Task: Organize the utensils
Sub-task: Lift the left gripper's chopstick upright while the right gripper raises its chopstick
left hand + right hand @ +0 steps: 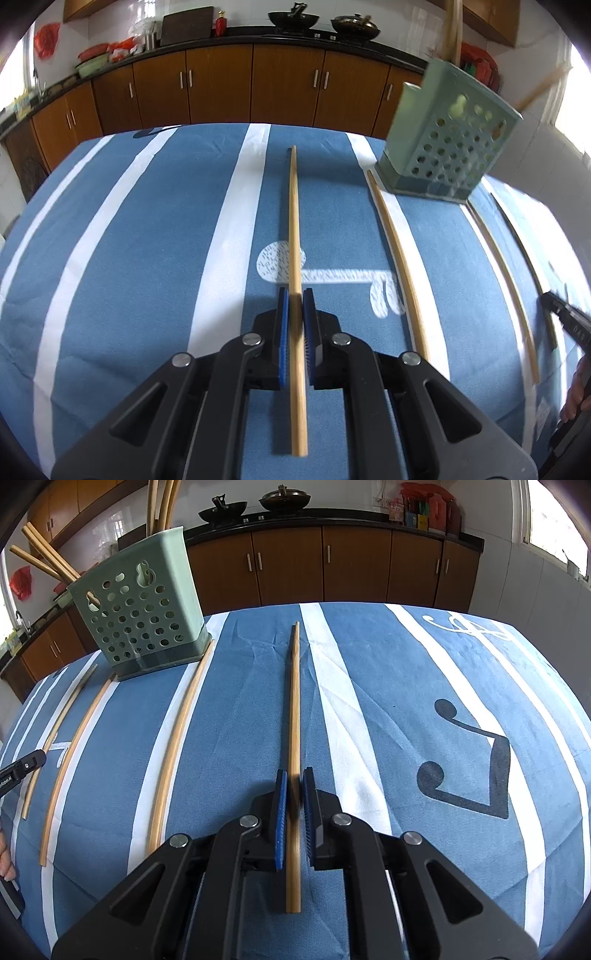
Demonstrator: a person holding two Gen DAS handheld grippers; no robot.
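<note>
The left gripper (295, 295) has its fingers pinching a chopstick (294, 221) that runs straight away over the blue striped cloth (147, 258); the right gripper (295, 775) likewise pinches a chopstick (294, 709) lying along its fingers. The green holder (142, 613) stands at the far side of the table with several chopsticks in it. In the right view 3 loose sticks (173, 749) lie on the cloth left of the held one, the nearest touching the holder's base.
</note>
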